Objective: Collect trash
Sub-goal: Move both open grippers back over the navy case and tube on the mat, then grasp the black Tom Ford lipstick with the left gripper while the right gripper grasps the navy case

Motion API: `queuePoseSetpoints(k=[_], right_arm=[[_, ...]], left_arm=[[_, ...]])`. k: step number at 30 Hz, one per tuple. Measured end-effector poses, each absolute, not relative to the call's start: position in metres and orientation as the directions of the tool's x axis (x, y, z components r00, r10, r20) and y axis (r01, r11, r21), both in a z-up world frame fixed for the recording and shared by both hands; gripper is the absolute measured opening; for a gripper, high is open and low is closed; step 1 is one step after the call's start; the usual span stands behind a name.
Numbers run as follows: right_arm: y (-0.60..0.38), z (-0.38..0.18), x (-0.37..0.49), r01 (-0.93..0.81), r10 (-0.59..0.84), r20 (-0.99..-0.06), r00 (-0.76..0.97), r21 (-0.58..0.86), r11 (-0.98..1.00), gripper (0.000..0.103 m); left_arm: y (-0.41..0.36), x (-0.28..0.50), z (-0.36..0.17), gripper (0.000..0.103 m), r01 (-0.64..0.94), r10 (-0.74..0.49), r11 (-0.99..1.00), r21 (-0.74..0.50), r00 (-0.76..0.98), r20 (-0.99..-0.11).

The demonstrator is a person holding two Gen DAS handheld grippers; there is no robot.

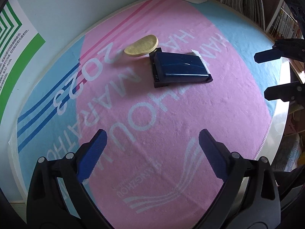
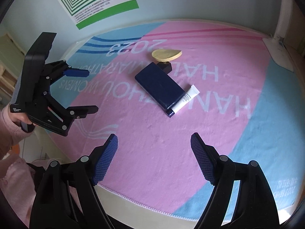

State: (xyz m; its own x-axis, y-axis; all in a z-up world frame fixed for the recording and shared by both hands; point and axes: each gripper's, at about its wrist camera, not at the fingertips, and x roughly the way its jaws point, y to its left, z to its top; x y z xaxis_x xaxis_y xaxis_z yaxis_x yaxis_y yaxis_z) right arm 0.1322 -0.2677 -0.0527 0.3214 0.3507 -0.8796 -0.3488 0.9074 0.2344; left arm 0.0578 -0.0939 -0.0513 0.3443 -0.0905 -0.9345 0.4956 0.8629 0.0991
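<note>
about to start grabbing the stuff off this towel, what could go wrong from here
1. The yellow sponge, dark blue case and white tube lie touching in a pile, so closing on one may drag or flip another.
2. The tube is partly tucked beside the case, leaving little room for fingers.
3. Everything rests on a loose towel; a low grasp might pinch fabric. The left gripper and right gripper are both open, holding nothing.

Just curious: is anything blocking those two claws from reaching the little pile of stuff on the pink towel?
Nothing visible. Bare towel lies between each open hand-held gripper, left and right, and the dark blue box, white tube and yellow sponge.
</note>
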Motion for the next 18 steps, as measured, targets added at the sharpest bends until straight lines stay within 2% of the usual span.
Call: queuePoseSetpoints(k=[13,18], right_arm=[[-0.261,-0.072,0.184,-0.536,0.382,-0.898,0.218,0.217,0.816,0.079],[-0.263,-0.08,0.198,-0.579,0.387,-0.902,0.191,0.214,0.787,0.079]], left_arm=[[-0.111,0.094,-0.069,0.094,0.463,-0.079,0.883,0.079,0.312,-0.947],[-0.119,0.108,-0.078,0.091,0.472,-0.079,0.878,0.072,0.292,-0.953]])
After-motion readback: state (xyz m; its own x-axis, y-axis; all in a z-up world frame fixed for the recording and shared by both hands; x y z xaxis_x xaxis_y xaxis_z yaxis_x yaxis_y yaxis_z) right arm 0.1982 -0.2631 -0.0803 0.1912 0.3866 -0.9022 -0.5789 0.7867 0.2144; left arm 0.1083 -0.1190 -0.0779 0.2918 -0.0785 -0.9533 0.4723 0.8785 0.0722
